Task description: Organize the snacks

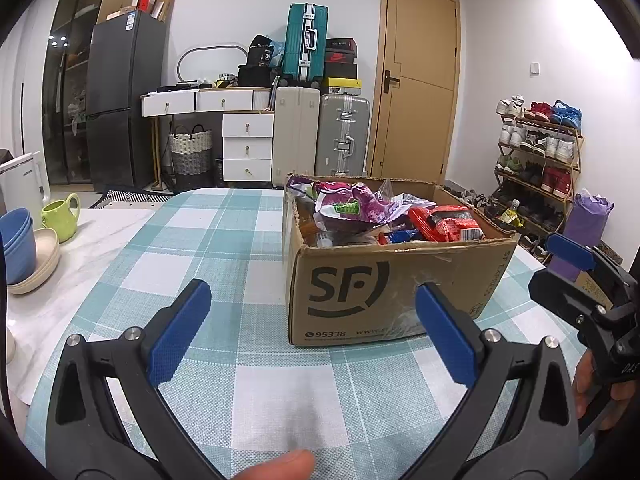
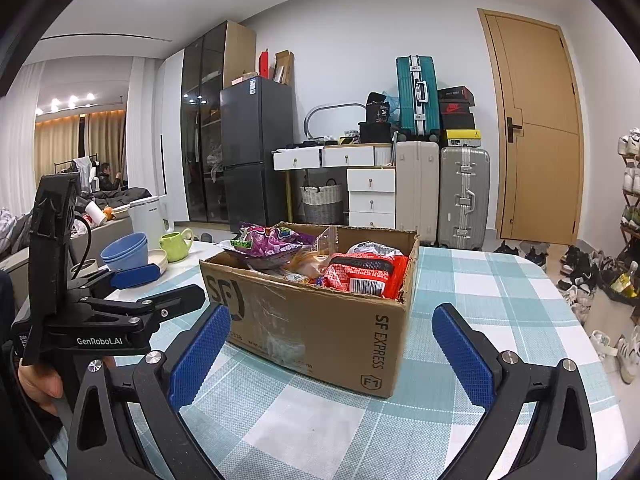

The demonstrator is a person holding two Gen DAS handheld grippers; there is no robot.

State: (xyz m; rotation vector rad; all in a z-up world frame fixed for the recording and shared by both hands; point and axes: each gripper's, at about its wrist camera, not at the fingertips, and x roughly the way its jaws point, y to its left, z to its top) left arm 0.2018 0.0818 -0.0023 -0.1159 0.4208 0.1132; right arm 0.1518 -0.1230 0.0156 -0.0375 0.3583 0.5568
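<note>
We see an open cardboard box (image 1: 384, 280) standing on the checked cloth of the counter (image 1: 224, 232), at about one o'clock from the left gripper (image 1: 312, 328) and at twelve o'clock from the right gripper (image 2: 330, 344). The snacks lie inside it, heaped to the rim: a purple packet (image 1: 348, 208) toward the far left corner, a red packet (image 2: 366, 274) toward the right side, and smaller wrappers between them that we cannot identify with confidence. No packet lies on the cloth around the box in either view.

Both grippers hover just short of the near wall of the box. The fingers (image 1: 180, 332) of the left gripper stand wide apart and hold nothing; those of the right gripper are likewise spread and empty.

We judge that this arrangement fits two stages equally: snacks awaiting removal and sorting, or snacks already gathered into the box. Any further move would call for a reach over the rim and a light grip on thin, crinkling film.

At nine o'clock in the left view, blue bowls (image 1: 16, 244) and a green mug (image 1: 62, 216) stand well apart from the box.
</note>
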